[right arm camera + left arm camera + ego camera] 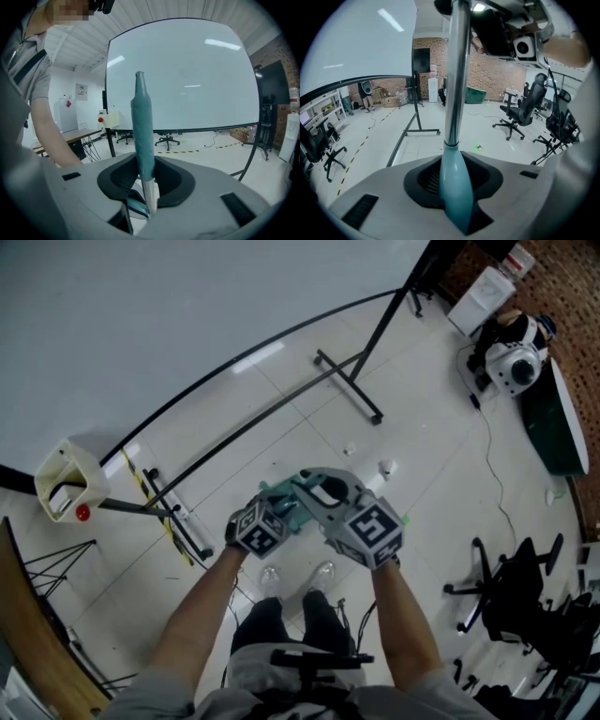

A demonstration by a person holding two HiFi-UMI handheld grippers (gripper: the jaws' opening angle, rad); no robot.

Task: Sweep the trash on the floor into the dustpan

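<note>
left gripper (pixel 457 199) clamped on teal-collared silver metal pole (pixel 457 70), right gripper (pixel 146 190) pinching slim teal tapered handle (pixel 141 126), both tools' lower ends cut off, probably behind the gripper bodies

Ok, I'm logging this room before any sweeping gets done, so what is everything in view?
screen: one, white, on black stand, ahead
floor: white tiles
trash scraps: a few, pale, on floor ahead
office chairs: several, black, right
box with red button: one, cream, left
table: one, wooden, far left
machine: one, white, upper right
pole: one, metal with teal cone, in left claw
grip: one, teal, in right claw; whether it is the same tool as the pole, cannot tell
left claw: grey, shut on pole
right claw: grey, shut on grip
forearms: two, bottom of head view
</note>
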